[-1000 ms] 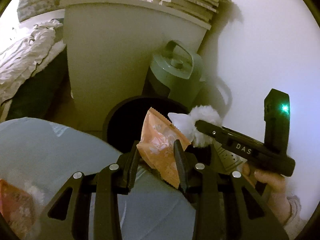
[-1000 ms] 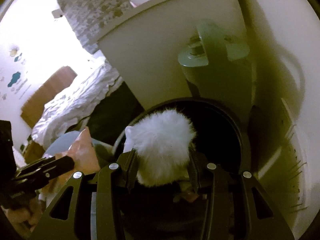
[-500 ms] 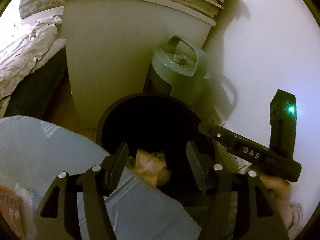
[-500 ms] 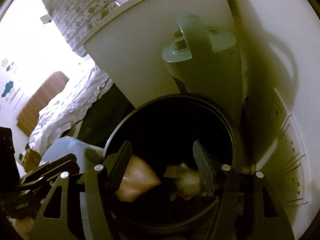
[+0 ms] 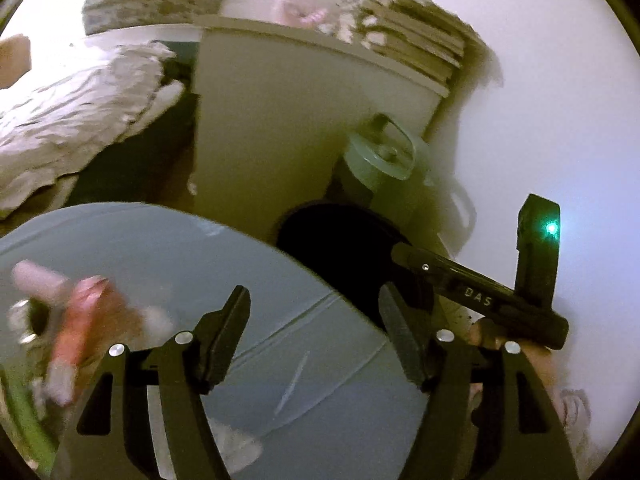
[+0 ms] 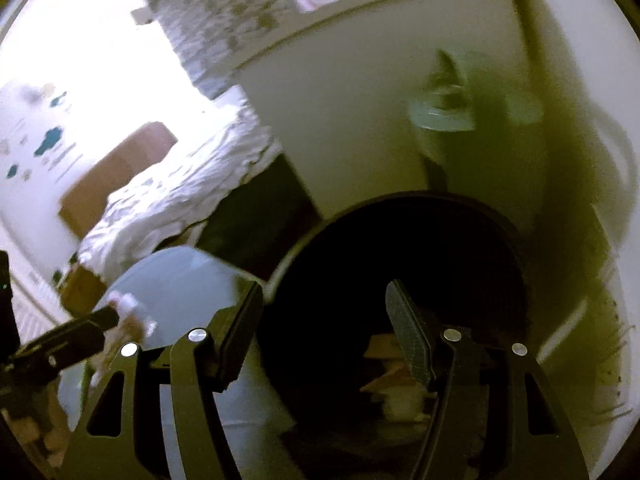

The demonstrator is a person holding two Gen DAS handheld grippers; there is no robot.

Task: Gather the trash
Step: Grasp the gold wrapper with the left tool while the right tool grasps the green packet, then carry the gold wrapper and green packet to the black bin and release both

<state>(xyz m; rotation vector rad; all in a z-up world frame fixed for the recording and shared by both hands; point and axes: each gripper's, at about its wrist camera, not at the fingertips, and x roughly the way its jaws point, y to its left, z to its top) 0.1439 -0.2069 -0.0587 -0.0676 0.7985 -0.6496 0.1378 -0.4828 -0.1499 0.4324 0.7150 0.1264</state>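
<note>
A round black trash bin [image 6: 408, 264] stands on the floor against a white cabinet; it also shows in the left wrist view [image 5: 340, 248]. Crumpled pale trash [image 6: 396, 384] lies at its bottom. My right gripper [image 6: 324, 332] is open and empty over the bin's near rim. My left gripper [image 5: 316, 336] is open and empty, above the edge of a round blue-grey table [image 5: 160, 264]. Blurred pink and orange wrappers [image 5: 76, 336] lie on that table to the left. The right gripper's body [image 5: 480, 300] shows at the right of the left wrist view.
A white cabinet [image 5: 288, 128] with stacked books [image 5: 412, 44] stands behind the bin. A grey-green heater with a handle [image 5: 380, 168] sits beside it at the wall. A bed with rumpled bedding [image 5: 72, 116] lies to the left.
Both grippers opened and dropped the orange wrapper and the white fluffy thing into the bin. Since then the left gripper has swung left, back over the table.
</note>
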